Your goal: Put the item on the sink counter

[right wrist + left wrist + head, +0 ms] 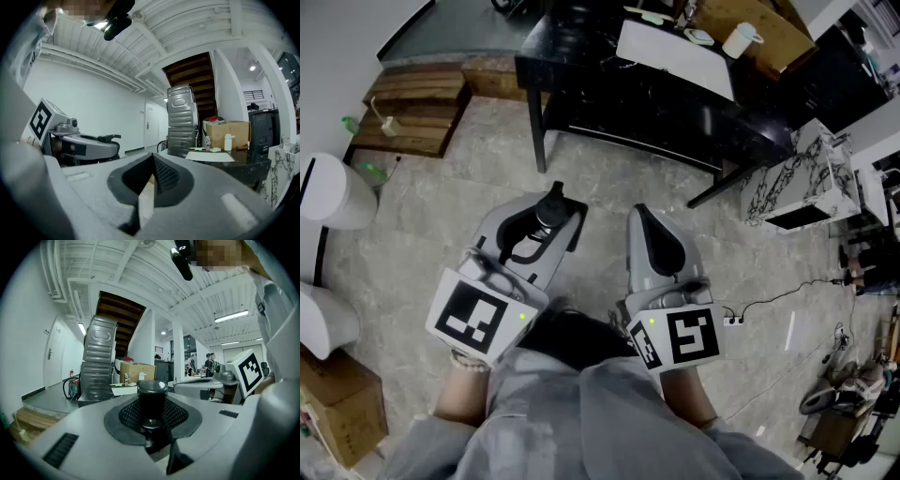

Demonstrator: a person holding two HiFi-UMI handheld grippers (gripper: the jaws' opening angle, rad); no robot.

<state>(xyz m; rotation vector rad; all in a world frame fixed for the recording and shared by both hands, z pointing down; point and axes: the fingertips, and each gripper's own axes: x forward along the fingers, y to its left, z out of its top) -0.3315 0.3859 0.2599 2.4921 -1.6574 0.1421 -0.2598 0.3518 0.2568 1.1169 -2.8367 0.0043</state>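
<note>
Item: a black cylindrical item with a round cap stands upright between the jaws, in the lower middle of the left gripper view. In the head view it sits left of centre, above the floor.
Left gripper: the jaws stand partly apart and pinch the item from both sides, with the dark mesh pads against its body.
Right gripper: the jaws are pressed together at the tips, with nothing between them. It is just beside the left gripper, to the right of it in the head view.
Black tabletop: upper middle of the head view, well apart from both grippers. It carries a white sheet and a white cup.
Wooden pallet: upper left of the head view, on the floor.
</note>
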